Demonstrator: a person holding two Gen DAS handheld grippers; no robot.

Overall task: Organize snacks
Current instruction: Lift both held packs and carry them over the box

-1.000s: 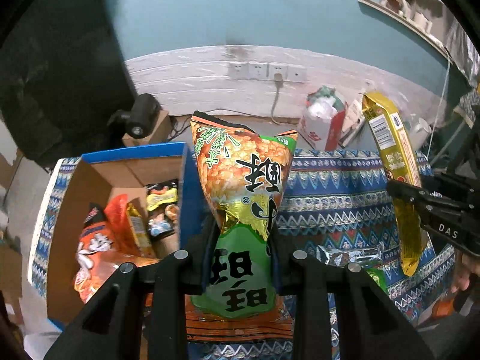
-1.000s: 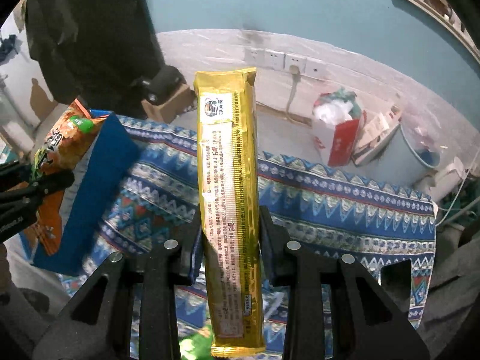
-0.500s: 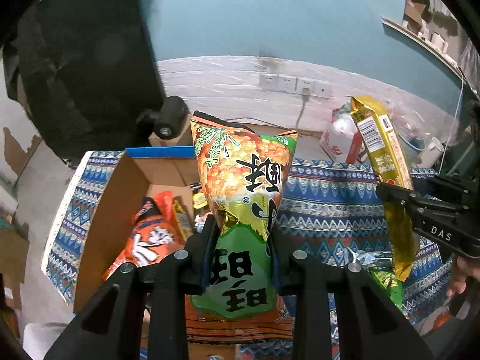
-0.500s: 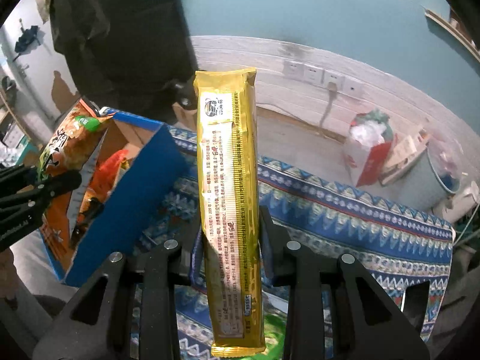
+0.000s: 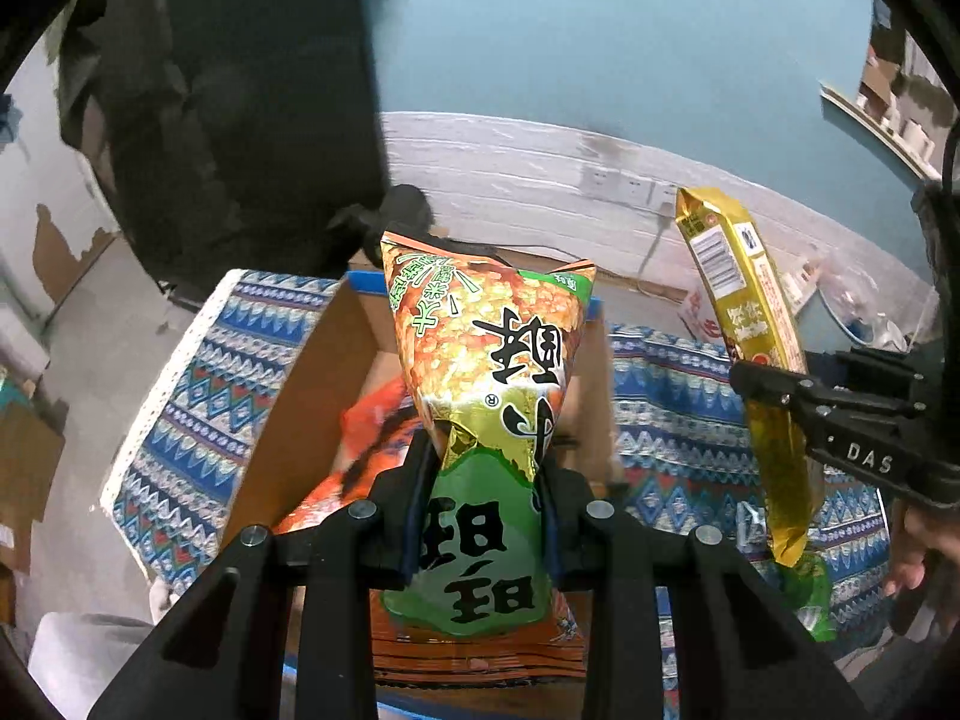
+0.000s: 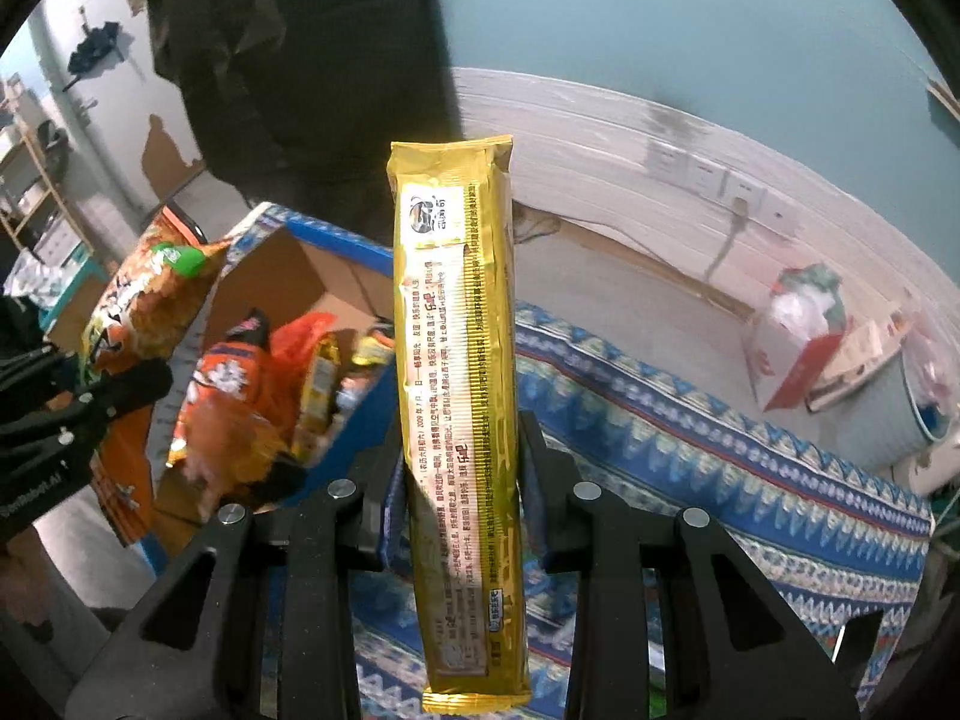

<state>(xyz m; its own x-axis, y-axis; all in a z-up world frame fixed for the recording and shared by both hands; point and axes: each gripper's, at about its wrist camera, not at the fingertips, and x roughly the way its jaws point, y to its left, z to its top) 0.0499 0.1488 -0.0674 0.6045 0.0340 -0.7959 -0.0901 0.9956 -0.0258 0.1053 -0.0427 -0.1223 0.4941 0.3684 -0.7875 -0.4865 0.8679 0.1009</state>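
Observation:
My left gripper (image 5: 483,462) is shut on an orange and green snack bag (image 5: 486,372), held upright over the open cardboard box (image 5: 300,414) with blue outer walls. My right gripper (image 6: 459,450) is shut on a long gold biscuit packet (image 6: 456,372), also upright. In the left wrist view the gold biscuit packet (image 5: 744,312) and the right gripper (image 5: 774,387) stand off to the right. In the right wrist view the box (image 6: 354,426) lies left of the packet, with several orange and yellow snack packs (image 6: 240,396) inside, and the left gripper (image 6: 102,390) holds the orange bag (image 6: 144,300) at the far left.
A blue patterned cloth (image 6: 690,438) covers the surface under the box. A green packet (image 5: 810,594) lies on the cloth (image 5: 198,396) under the right gripper. A red and white bag (image 6: 792,342) and a pale tub (image 6: 918,396) stand on the floor behind. A person's hand (image 5: 912,546) holds the right gripper.
Both grippers have moved left with their snacks still held. The box has come from the left side to under the left bag, and its inside now shows in the right wrist view.

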